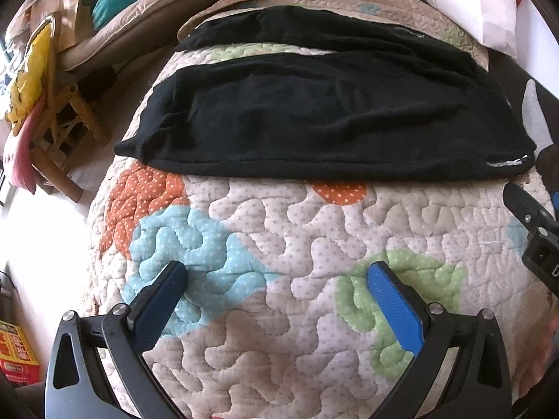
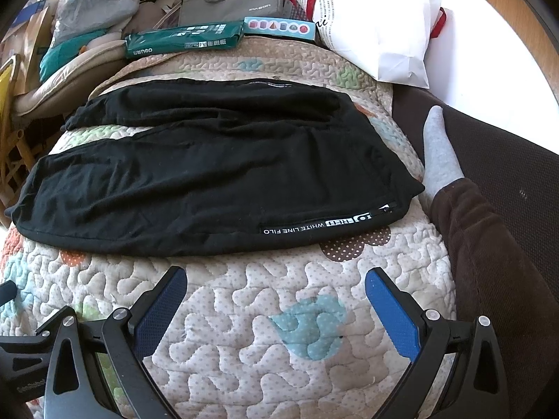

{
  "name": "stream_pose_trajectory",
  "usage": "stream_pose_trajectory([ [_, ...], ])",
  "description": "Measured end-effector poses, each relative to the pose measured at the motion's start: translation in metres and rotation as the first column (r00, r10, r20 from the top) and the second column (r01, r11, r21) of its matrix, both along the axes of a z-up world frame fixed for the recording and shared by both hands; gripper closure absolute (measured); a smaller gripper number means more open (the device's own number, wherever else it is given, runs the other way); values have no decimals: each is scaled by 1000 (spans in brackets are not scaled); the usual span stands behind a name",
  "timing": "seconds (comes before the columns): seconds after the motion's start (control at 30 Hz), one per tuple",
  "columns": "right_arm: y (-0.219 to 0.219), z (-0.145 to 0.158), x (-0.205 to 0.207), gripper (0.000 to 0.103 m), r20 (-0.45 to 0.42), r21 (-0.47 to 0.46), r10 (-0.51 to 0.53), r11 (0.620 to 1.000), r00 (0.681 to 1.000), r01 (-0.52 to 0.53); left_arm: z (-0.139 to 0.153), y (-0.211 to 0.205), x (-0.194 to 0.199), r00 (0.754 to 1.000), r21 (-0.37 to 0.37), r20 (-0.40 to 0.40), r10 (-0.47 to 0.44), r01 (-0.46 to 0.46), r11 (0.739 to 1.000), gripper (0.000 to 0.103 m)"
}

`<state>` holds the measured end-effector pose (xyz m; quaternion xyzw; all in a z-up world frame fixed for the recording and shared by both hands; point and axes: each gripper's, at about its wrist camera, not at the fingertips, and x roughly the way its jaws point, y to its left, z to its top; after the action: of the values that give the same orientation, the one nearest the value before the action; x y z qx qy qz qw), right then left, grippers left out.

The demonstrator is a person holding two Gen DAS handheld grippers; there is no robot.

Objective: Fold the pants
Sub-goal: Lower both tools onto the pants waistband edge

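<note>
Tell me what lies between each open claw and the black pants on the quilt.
Nothing visible does. Only bare quilt separates the left claw from the pants, and likewise the right claw from their near edge.

Pants (image 2: 216, 174): matt black knit cloth, soft, lightly wrinkled. Quilt (image 2: 244, 331): stitched cotton, puffy, dotted patches. Left gripper (image 1: 277, 300) and right gripper (image 2: 276, 303): matt black plastic, ribbed blue pads, shiny metal screws. Sock (image 2: 438, 150): grey knit.
</note>
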<state>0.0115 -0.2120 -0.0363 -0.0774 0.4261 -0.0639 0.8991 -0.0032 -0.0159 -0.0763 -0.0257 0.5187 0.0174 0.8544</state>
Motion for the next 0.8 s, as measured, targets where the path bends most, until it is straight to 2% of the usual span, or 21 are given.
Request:
stream_pose_trajectory([
  [0.07,-2,5,1,0,3,8,-3,1000,1000,3,10,3,-1,1000,-31,31,-2,3,1000,13],
  [0.23,-10,36,11,0,14,22,30,999,999,-31,53,18,-1,992,-75,125,17,-7,997,14],
  [0.43,-22,94,42,0,87,-34,151,988,985,-148,113,40,31,973,-45,232,0,11,999,13],
  [0.5,-33,109,68,0,86,-32,171,985,981,-169,123,50,55,973,-32,231,-16,24,999,13],
  [0.63,-61,129,134,0,62,46,179,982,982,-182,127,76,113,972,-57,230,-40,55,997,13],
  [0.73,-77,128,192,0,24,125,201,971,979,-203,118,90,164,971,-48,229,-73,86,995,13],
  [0.8,-78,118,230,1,-9,171,227,960,974,-222,105,99,197,977,-69,197,-77,92,993,13],
])
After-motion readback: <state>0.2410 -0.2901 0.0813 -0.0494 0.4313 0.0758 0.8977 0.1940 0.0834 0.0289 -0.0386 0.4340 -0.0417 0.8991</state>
